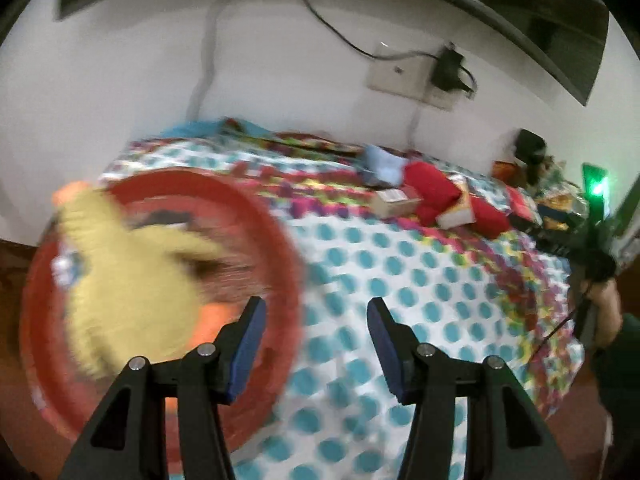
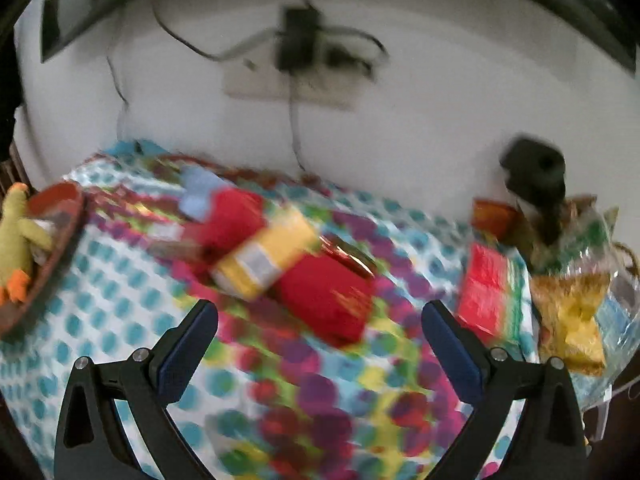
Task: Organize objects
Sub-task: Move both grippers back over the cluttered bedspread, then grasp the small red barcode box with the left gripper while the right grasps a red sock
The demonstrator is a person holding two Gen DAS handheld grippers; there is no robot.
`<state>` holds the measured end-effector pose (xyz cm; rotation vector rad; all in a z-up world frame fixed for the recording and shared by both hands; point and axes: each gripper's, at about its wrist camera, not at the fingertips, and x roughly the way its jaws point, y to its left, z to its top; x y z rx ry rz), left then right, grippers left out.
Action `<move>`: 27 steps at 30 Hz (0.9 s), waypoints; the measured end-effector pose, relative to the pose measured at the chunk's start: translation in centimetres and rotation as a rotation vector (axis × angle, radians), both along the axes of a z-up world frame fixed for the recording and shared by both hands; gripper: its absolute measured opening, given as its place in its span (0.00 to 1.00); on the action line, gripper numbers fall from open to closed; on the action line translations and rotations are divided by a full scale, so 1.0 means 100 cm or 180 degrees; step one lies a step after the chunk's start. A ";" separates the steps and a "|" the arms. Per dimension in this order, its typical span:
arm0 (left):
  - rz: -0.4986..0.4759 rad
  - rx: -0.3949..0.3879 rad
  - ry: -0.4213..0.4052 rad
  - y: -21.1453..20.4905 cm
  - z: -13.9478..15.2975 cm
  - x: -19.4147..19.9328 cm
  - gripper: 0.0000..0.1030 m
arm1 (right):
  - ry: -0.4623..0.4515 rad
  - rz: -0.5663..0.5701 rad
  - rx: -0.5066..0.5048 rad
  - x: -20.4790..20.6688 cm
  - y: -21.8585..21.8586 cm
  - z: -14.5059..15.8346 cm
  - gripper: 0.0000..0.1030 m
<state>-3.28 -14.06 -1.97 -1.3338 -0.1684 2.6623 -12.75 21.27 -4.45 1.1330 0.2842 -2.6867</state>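
Observation:
A yellow plush duck (image 1: 128, 280) with orange feet lies in a round red tray (image 1: 280, 248) on the left of the dotted cloth; both show at the left edge of the right wrist view, the duck (image 2: 16, 240) and the tray (image 2: 60, 240). My left gripper (image 1: 316, 312) is open and empty, just right of the tray. My right gripper (image 2: 320, 316) is open and empty, above the cloth in front of a red plush item (image 2: 328, 300) and a yellow box (image 2: 268, 256). Both views are blurred.
A small cardboard box (image 1: 394, 200), a light blue item (image 1: 382, 166) and red items (image 1: 432, 192) lie mid-table. Snack packets (image 2: 572, 320) and a red packet (image 2: 486, 292) sit at the right. A white wall with a socket plate (image 1: 404, 76) and cables stands behind.

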 end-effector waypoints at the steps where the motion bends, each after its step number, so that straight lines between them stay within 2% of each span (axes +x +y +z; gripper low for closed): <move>1: -0.0026 -0.0040 -0.0052 0.009 -0.003 -0.011 0.52 | -0.0010 0.0015 0.0039 -0.002 0.005 -0.006 0.99; 3: -0.0155 -0.0106 -0.0098 0.027 -0.008 -0.027 0.52 | -0.0043 0.0096 0.0039 -0.008 0.010 -0.018 0.98; 4: -0.0225 -0.0249 -0.0094 0.041 -0.010 -0.040 0.52 | -0.0035 0.0137 0.0056 -0.012 0.010 -0.023 0.98; 8: -0.0467 -0.0532 -0.0091 0.075 -0.023 -0.073 0.52 | -0.0109 0.0365 0.0111 -0.027 0.000 -0.041 0.97; 10: -0.0526 -0.0560 -0.0108 0.083 -0.030 -0.087 0.52 | -0.0049 0.0366 0.0187 -0.031 -0.004 -0.045 0.97; 14: -0.0685 -0.0453 -0.0247 0.096 -0.047 -0.118 0.52 | -0.0065 0.0433 0.0162 -0.045 -0.008 -0.053 0.96; 15: -0.0721 -0.0472 -0.0262 0.098 -0.051 -0.124 0.52 | -0.0103 0.0459 0.0148 -0.049 -0.009 -0.055 0.93; 17: -0.0790 -0.0585 -0.0304 0.104 -0.061 -0.138 0.52 | -0.0159 0.0490 0.0164 -0.052 -0.012 -0.059 0.63; 18: -0.0775 -0.0678 -0.0308 0.106 -0.065 -0.146 0.52 | -0.0160 0.0499 0.0191 -0.052 -0.013 -0.061 0.61; 23: -0.0929 -0.0707 -0.0292 0.112 -0.072 -0.162 0.52 | -0.0149 0.0465 0.0084 -0.046 -0.010 -0.056 0.50; 27: -0.1071 -0.0781 -0.0268 0.118 -0.076 -0.175 0.52 | -0.0147 0.0407 -0.0141 -0.028 -0.002 -0.045 0.49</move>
